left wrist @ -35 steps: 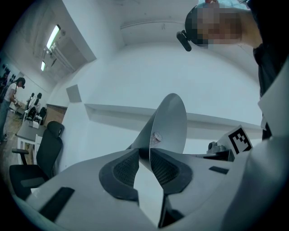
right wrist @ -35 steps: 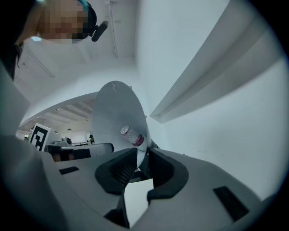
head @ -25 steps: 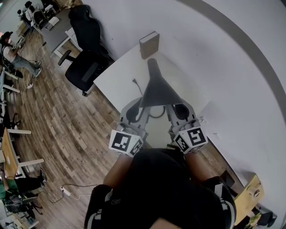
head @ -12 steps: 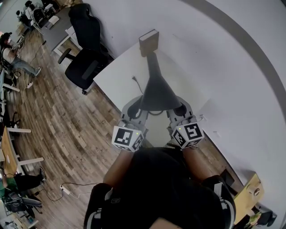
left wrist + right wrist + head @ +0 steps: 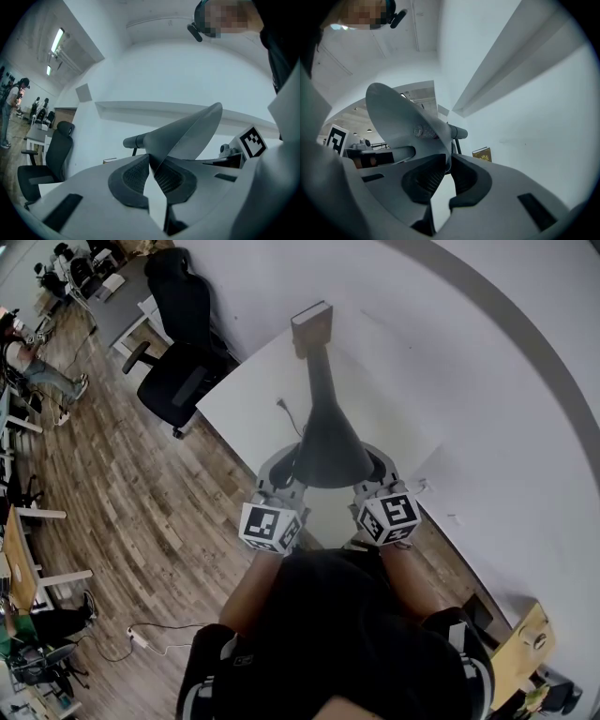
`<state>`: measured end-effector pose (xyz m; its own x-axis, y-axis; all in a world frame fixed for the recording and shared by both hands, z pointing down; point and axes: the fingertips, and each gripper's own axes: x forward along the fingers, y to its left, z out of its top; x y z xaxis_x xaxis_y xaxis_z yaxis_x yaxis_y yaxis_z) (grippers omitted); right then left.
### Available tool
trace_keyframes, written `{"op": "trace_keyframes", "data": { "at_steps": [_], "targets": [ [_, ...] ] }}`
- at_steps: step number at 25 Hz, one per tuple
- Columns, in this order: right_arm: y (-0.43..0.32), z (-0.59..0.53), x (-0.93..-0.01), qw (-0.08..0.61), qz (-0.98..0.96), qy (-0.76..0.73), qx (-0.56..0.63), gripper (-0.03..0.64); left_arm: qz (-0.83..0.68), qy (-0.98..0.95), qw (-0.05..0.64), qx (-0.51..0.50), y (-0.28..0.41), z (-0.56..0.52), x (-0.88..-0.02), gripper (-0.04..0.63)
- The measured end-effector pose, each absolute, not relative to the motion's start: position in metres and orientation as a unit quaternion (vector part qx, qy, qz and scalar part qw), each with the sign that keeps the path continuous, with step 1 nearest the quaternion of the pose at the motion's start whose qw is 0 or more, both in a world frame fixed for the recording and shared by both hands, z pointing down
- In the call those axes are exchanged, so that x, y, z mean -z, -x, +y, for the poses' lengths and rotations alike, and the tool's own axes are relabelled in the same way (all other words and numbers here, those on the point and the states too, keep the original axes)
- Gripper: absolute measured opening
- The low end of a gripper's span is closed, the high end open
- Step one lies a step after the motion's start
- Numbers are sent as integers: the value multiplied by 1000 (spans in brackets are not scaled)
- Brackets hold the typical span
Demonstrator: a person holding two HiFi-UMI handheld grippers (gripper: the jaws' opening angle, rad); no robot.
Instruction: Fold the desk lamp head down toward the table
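Office chair (image 5: 183,362): black, well to the left of the left fingers, standing on the wooden floor (image 5: 131,512) just off the table's left corner.
Table (image 5: 244,399): white top. Its left edge runs from the far corner back toward the person, and a strip of bare top lies open between that edge and the left fingers.
Cable (image 5: 285,414): thin and dark, lying on the table just beyond and to the left of the left fingertips.
Left gripper (image 5: 151,157): points level. Its jaws have just been closing, and the pads now clench the thin left rim of the lamp head.
Lamp head (image 5: 328,451): grey cone spanning the gap between the two pairs of fingers. Its wide rim is toward the person and its narrow end points away, above the table top.
Lamp arm (image 5: 319,381): a dark tube running straight on from the cone's narrow end, away from the fingertips toward the table's far edge.
Book (image 5: 312,329): brown, upright at the far edge, well beyond both fingertips and in line with the lamp arm.
Right gripper (image 5: 447,164): points level. Its jaws have just been closing, and the pads pinch the right rim of the lamp head.
Wall (image 5: 487,427): pale, close on the right of the right fingers, so there is less free table on that side than on the left.
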<state>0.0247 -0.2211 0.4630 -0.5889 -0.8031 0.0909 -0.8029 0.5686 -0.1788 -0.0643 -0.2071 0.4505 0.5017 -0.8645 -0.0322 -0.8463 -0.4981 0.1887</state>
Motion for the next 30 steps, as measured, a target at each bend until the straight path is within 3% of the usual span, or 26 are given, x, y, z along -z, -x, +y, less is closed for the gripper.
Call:
{"op": "trace_keyframes", "data": {
  "at_steps": [13,18,26,30],
  "targets": [
    [-28,-217,-467,-32,887,452,87,52,-499,-861,73,61,67,-211,-454,40],
    [-38,-204,-464,-66,888,449,69,86,-498,-862,76,58,68,-212,-457,38],
    [-52,-180,-439,-163,887,427,-61,164,-496,-863,81,57,68,-213,-462,37],
    [-49,-177,-428,-203,881,405,-133,169,-494,-863,81,58,67,-214,-461,37]
  ]
}}
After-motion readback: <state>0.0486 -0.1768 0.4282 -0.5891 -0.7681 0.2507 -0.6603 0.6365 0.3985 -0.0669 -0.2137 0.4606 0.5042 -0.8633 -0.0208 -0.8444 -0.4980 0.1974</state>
